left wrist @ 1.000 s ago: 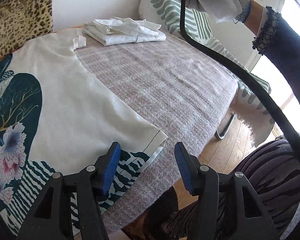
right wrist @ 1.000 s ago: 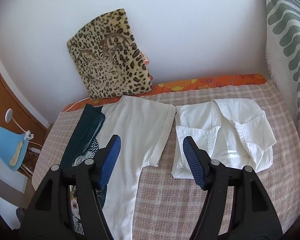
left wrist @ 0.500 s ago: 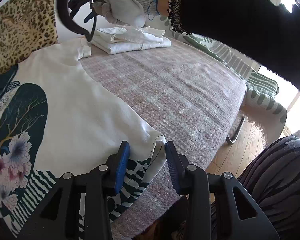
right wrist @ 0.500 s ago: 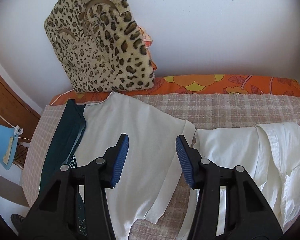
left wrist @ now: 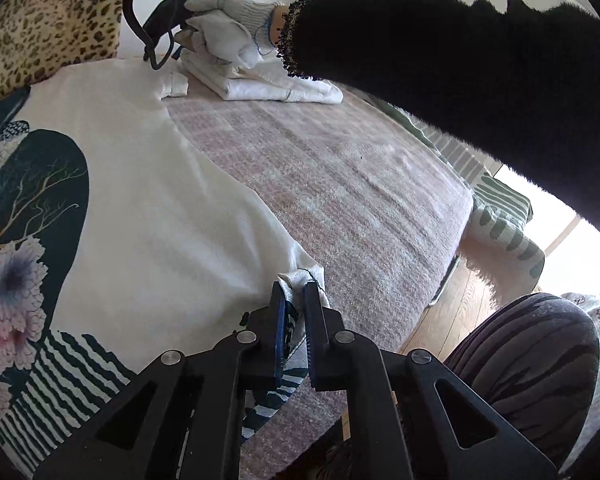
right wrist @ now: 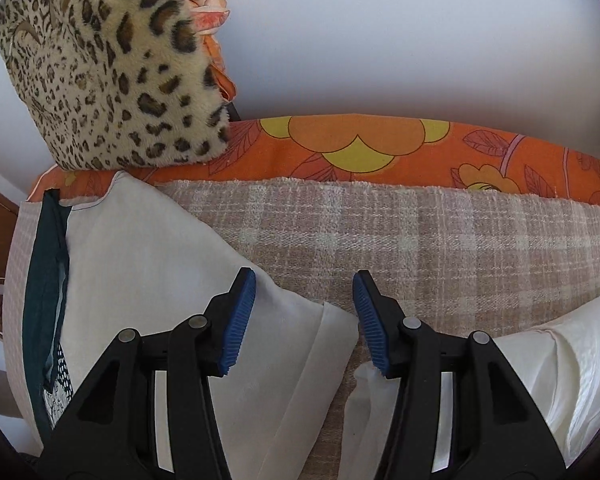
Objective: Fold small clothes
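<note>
1. Lying flat on a bed, a white T-shirt point(left wrist: 140, 184) with a dark teal print of a tree, flowers and stripes is spread over a pink-and-cream plaid blanket point(left wrist: 340, 184).
2. Its near bottom corner is bunched up and pinched between the blue pads of the left hand-held gripper point(left wrist: 294, 320), whose jaws are drawn narrow around the cloth.
3. From the right wrist view, the same T-shirt's short sleeve point(right wrist: 300, 340) lies flat, its cuffed hem ending just under the right hand-held gripper point(right wrist: 304, 320).
4. The right hand-held gripper hovers with its jaws wide apart, one pad over the sleeve and the other over bare blanket, holding nothing.
5. A folded white shirt point(left wrist: 268, 84) rests on the blanket just beside that sleeve, toward the head of the bed.
6. In the left wrist view, a gloved hand point(left wrist: 224, 28) with a black fuzzy sleeve point(left wrist: 460, 60) holds the right tool above the folded shirt.
7. A leopard-print cushion point(right wrist: 108, 64) leans against the white wall at the bed's far edge.
8. An orange floral sheet point(right wrist: 360, 152) shows beyond the blanket's edge, below the wall.
9. A green-and-white striped cushion point(left wrist: 500, 224) sits at the blanket's far side, with wooden floor point(left wrist: 452, 320) below.
</note>
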Demonstrator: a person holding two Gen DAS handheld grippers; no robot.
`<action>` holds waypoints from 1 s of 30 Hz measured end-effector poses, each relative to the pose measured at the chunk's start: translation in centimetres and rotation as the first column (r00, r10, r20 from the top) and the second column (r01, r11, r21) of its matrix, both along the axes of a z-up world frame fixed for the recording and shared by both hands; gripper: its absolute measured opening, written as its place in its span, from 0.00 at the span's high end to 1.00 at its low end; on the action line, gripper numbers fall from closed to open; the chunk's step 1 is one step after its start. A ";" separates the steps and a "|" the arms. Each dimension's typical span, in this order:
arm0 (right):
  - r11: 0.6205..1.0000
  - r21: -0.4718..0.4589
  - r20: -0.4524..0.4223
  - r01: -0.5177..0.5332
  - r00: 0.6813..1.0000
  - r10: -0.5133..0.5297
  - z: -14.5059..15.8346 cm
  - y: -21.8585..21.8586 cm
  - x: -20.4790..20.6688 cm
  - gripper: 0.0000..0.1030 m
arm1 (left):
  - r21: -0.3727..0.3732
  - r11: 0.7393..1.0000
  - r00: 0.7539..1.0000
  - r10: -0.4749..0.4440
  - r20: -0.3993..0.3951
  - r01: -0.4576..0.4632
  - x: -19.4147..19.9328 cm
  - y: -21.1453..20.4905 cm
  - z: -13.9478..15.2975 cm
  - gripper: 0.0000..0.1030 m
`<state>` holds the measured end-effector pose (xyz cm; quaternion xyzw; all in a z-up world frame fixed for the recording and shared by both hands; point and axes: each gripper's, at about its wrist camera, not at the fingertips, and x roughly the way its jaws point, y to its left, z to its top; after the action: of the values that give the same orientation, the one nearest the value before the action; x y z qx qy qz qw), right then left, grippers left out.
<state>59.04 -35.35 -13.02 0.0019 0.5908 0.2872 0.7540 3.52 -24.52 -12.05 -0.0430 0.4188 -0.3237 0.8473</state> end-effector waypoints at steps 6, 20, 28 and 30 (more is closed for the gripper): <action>0.999 -0.006 0.020 -0.047 0.999 0.047 -0.4 -0.1 -0.5 0.48 | -0.040 0.999 1.000 0.000 -0.019 -0.001 0.5 0.3 -0.1 0.96; 0.994 -0.110 0.062 -0.005 0.998 0.012 2.8 3.4 -2.3 0.94 | -0.160 0.985 0.997 0.063 -0.037 -0.069 0.3 3.1 0.9 0.98; 0.997 -0.078 0.099 0.025 0.995 -0.017 7.3 4.7 -2.7 0.94 | -0.203 0.968 0.989 0.144 -0.040 -0.149 -1.2 6.1 1.6 0.98; 0.994 -0.106 0.134 0.011 0.991 0.003 8.1 5.6 -3.4 0.94 | -0.194 0.972 0.991 0.127 -0.036 -0.132 -1.2 5.8 1.5 0.98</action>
<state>55.68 -29.74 -4.96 -0.0564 0.5532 0.2532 0.7916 2.33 -18.73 -10.55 -0.1573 0.3912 -0.3069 0.8533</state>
